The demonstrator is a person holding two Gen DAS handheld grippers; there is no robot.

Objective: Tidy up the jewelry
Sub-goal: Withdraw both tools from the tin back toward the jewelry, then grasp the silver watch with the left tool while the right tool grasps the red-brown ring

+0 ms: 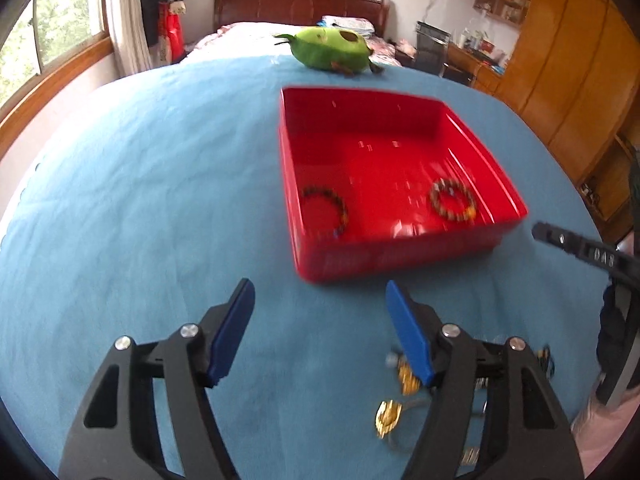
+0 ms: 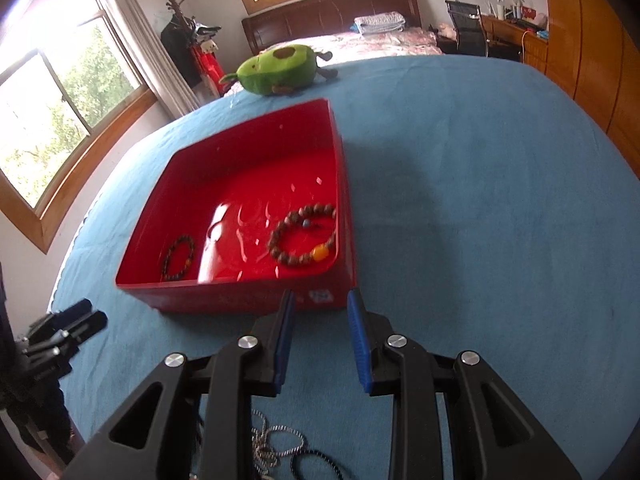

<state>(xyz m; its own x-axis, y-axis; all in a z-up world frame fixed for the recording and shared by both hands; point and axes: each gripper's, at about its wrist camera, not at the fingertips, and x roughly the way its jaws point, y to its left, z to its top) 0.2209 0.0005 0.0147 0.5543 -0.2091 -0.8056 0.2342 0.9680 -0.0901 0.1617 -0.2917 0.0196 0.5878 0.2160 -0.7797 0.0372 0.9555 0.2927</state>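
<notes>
The left tool (image 1: 320,300) hangs over the blue-covered desk (image 1: 140,200) with its jaws standing wide apart and nothing between them. Under its right finger, by the near edge of the desk, lies a small heap of gold-coloured jewelry (image 1: 390,416), blurred and partly hidden. The right tool (image 2: 320,304) has its jaws set narrowly apart, also empty, its tips just short of the near wall of the red box (image 2: 256,300). Below this tool, at the near edge, lie a silver bead chain (image 2: 276,436) and a dark bead strand (image 2: 320,460).

The red box sits on the desk towards its middle, beyond both tools. Inside, a dark bead bracelet (image 2: 178,258) rests in the near left corner, and a brown bead bracelet (image 2: 304,236) with one orange bead lies against the right wall. A green avocado plush (image 2: 276,70) sits at the far edge of the desk.
</notes>
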